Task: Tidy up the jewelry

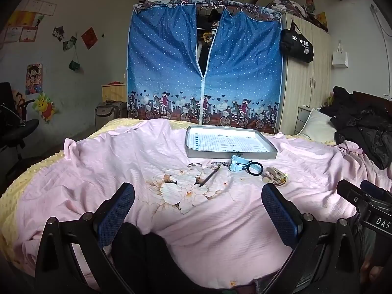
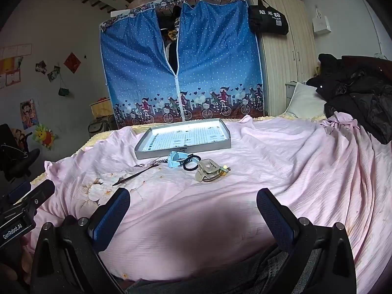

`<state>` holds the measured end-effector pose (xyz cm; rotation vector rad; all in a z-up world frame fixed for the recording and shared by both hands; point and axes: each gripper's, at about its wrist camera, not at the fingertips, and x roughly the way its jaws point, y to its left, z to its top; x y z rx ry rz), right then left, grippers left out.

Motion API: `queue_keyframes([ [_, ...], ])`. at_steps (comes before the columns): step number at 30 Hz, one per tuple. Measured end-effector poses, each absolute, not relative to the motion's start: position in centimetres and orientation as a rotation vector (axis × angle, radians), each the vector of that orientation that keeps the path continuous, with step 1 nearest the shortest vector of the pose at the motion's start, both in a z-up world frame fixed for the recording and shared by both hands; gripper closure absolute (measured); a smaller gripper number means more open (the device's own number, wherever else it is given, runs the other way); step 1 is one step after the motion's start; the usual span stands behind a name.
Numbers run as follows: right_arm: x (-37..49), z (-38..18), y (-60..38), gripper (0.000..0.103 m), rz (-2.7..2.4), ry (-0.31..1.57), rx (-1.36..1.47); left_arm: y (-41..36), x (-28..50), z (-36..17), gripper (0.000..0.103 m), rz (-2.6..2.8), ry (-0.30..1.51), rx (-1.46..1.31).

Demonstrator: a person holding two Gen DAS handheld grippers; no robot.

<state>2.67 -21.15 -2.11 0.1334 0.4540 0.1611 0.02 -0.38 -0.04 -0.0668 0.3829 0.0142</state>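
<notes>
Two grippers are in view, one per hand, and both stand wide open with nothing between the blue pads. The left gripper hangs over the pink bedsheet near the flower print; the right gripper hangs over a bare stretch of the same sheet, well short of the small things.

One shallow grey tray lies on the far middle of the bed, its floor printed with a grid; the print is too small to read. Just in front of its near edge sits a loose row of small things: one pair of silver rings at the left, one beaded chain, one dark thin stick lying aslant, one light-blue watch, one black hair tie touching the watch strap, and one beige hair claw at the right with a small yellow-tipped piece beside it. None lies in the tray.

The right gripper's body reads "DAS" in the left view; the left gripper's reads "GenRobot.AI" in the right view. One black bag hangs on the far wardrobe with white characters I cannot make out.
</notes>
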Motion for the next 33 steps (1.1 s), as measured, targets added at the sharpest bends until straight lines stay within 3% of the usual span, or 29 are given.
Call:
queue_keyframes([
  [33, 2.73, -2.16, -21.21, 0.000, 0.161, 0.459, 0.135, -0.83, -0.21, 0.16, 0.002, 0.008, 0.383, -0.056],
])
